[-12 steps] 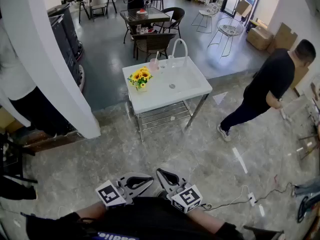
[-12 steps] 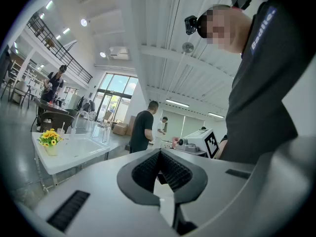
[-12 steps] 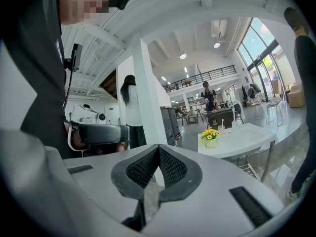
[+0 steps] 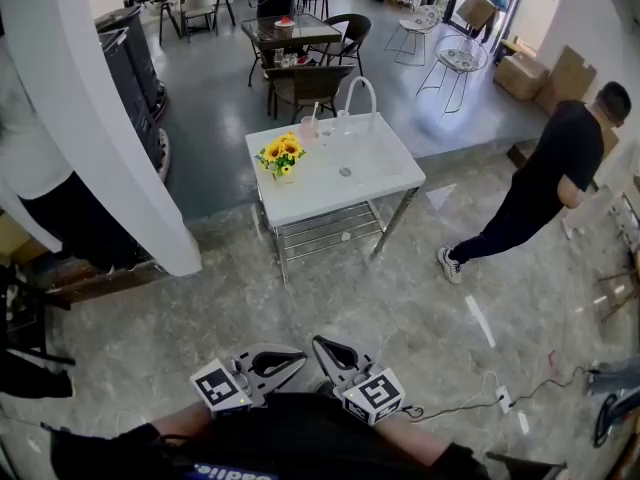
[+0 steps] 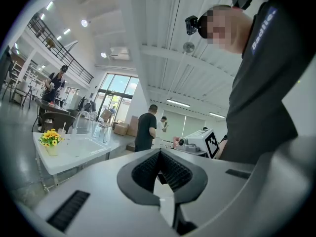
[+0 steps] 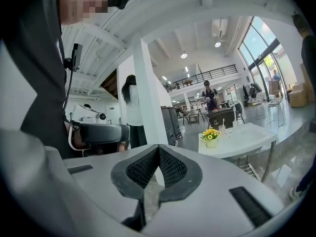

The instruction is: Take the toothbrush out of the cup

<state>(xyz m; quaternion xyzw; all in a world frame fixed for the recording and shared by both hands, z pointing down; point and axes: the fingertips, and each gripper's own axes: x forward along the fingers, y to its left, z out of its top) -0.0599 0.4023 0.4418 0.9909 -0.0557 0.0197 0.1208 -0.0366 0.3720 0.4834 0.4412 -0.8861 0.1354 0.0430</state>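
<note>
A pale pink cup (image 4: pixel 308 129) with a toothbrush standing in it sits at the back edge of the white sink table (image 4: pixel 390 173), left of the arched faucet (image 4: pixel 358 94). In the right gripper view the cup (image 6: pixel 222 129) shows small and far off. Both grippers are held low, close to the person's body, well short of the table. My left gripper (image 4: pixel 301 359) is shut with nothing between its jaws, as the left gripper view (image 5: pixel 159 152) also shows. My right gripper (image 4: pixel 316 342) is shut and empty too, its jaws meeting in its own view (image 6: pixel 158 147).
A pot of yellow flowers (image 4: pixel 281 157) stands on the table's left part. A person in black (image 4: pixel 545 173) walks on the right. A white pillar (image 4: pixel 95 118) rises at left. A cable with a power strip (image 4: pixel 503 398) lies on the floor at right.
The person in black on the right has stepped a little further right. Both grippers have stayed where they were.
</note>
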